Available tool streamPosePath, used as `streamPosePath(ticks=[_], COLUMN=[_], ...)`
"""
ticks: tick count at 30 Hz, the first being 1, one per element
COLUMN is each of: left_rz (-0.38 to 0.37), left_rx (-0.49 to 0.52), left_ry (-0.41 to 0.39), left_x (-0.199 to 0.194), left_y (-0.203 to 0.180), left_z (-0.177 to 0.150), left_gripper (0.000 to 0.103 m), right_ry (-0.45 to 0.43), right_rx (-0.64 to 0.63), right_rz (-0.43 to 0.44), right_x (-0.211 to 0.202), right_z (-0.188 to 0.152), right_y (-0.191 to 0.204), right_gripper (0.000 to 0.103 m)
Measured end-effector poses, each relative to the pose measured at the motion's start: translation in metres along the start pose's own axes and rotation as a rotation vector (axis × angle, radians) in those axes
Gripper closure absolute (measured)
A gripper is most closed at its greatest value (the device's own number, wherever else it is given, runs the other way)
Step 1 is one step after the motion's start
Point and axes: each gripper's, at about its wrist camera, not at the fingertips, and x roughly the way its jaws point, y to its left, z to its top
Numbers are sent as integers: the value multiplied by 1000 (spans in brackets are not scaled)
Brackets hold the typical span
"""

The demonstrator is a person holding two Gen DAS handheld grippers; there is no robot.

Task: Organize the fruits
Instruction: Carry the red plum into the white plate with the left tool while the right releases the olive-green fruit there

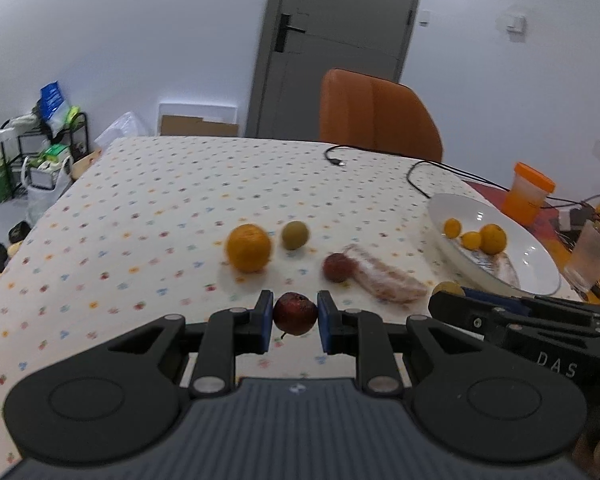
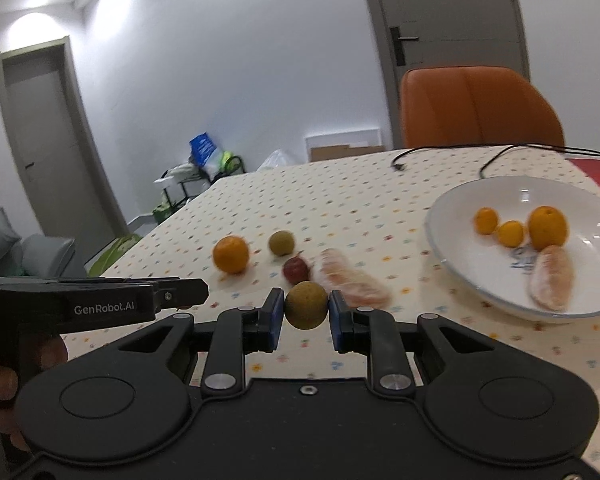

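Left wrist: round (dark red) fruit (image 1: 295, 313) gripped

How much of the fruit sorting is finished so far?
Partly done: the plate holds three small oranges and a peeled segment. In hand: the left tool grips a dark red fruit, the right tool a green-brown one. Four pieces remain on the table.

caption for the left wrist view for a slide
Left gripper grips a dark red fruit above the dotted tablecloth, white plate at right.
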Motion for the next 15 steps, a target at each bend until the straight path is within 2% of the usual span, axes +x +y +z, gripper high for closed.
streamPosePath(ticks=[15], left_rz=[-38], left_rx=[75], left_ry=[-19], left_x=[6], left_y=[-51], left_z=[10], left_gripper=[81], right_ry=[-69], right_rx=[75], right_rz=[-66], right_x=[-31], right_z=[-2], right_y=[-47], right_gripper=[81])
